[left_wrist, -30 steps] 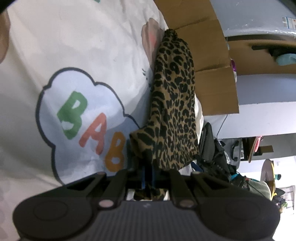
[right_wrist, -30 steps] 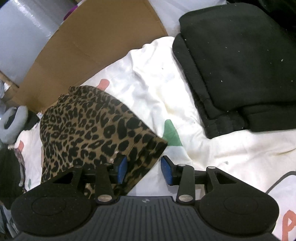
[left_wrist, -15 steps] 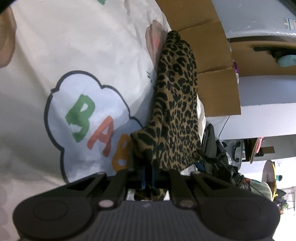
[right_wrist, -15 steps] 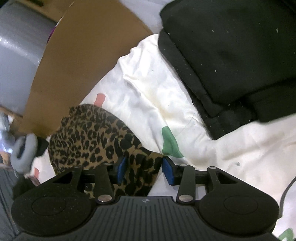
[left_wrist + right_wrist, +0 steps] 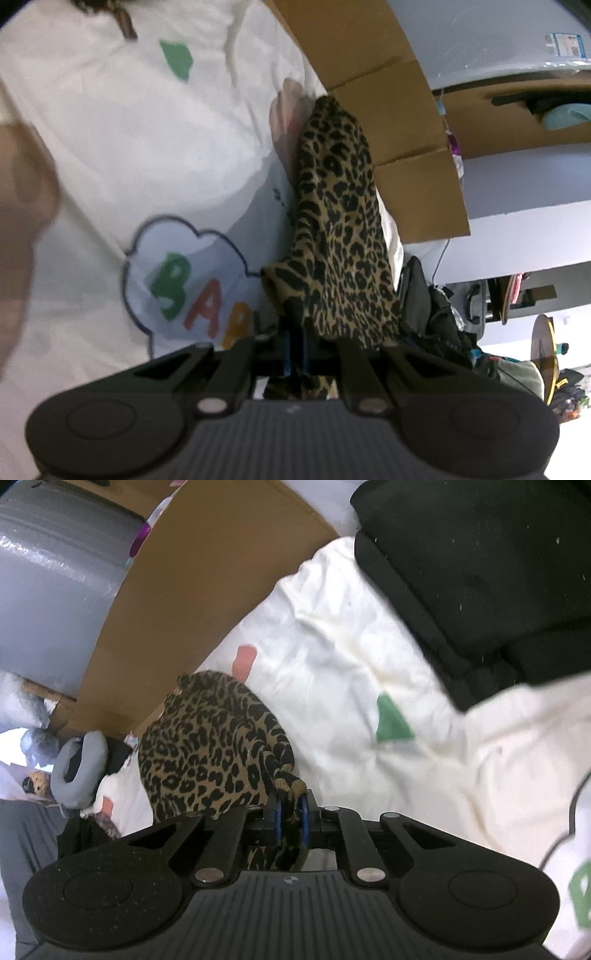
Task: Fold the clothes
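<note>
Soft matt leopard-print cloth (image 5: 207,753); smooth white printed cotton sheet (image 5: 332,657); lint-flecked black fleece garment (image 5: 480,554); matt brown cardboard (image 5: 192,576); ribbed matt black plastic tongs (image 5: 290,812).

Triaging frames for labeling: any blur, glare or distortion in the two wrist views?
Left wrist: motion blur smears the sheet and a hand at left; leopard garment stays fairly sharp; fisheye bends the cardboard. Right wrist: black clothes blurred; glare on the grey wrap.
</note>
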Motion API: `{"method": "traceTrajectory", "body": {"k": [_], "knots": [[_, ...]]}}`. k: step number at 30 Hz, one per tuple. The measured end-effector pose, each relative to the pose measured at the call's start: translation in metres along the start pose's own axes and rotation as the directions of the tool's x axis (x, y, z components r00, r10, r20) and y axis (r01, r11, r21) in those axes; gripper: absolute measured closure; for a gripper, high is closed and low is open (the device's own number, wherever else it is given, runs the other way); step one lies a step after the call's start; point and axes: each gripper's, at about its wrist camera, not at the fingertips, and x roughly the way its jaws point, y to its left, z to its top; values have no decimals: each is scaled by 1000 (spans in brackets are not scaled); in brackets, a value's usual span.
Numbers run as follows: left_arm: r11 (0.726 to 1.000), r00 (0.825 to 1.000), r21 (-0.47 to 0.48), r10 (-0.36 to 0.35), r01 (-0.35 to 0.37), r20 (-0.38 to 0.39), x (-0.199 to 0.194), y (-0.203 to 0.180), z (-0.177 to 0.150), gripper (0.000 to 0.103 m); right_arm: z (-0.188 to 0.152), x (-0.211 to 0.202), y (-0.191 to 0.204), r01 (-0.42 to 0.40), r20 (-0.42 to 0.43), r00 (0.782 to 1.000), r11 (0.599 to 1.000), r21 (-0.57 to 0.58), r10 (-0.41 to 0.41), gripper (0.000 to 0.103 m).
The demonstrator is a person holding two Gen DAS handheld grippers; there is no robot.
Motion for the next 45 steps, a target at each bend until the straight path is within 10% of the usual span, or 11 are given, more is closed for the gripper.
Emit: {"method": "traceTrajectory", "body": {"k": [24, 32, 36, 45], "knots": [[983, 985, 74, 171, -169, -27, -59, 13, 21, 98, -110, -28, 13, -39, -310, 950, 999, -5, 35, 96], [976, 977, 59, 210, -208, -39, -37, 40, 21, 98, -124, -20, 9, 42, -380, 921, 992, -118, -84, 92], [977, 978, 52, 207, -205, -38, -32, 47, 21, 98, -118, -29, 15, 20, -353, 932, 982, -186, -85, 50], [978, 978, 65, 204, -200, -46, -34, 53, 14, 98, -97, -7, 3, 12, -362, 931, 993, -116, -53, 42]]}}
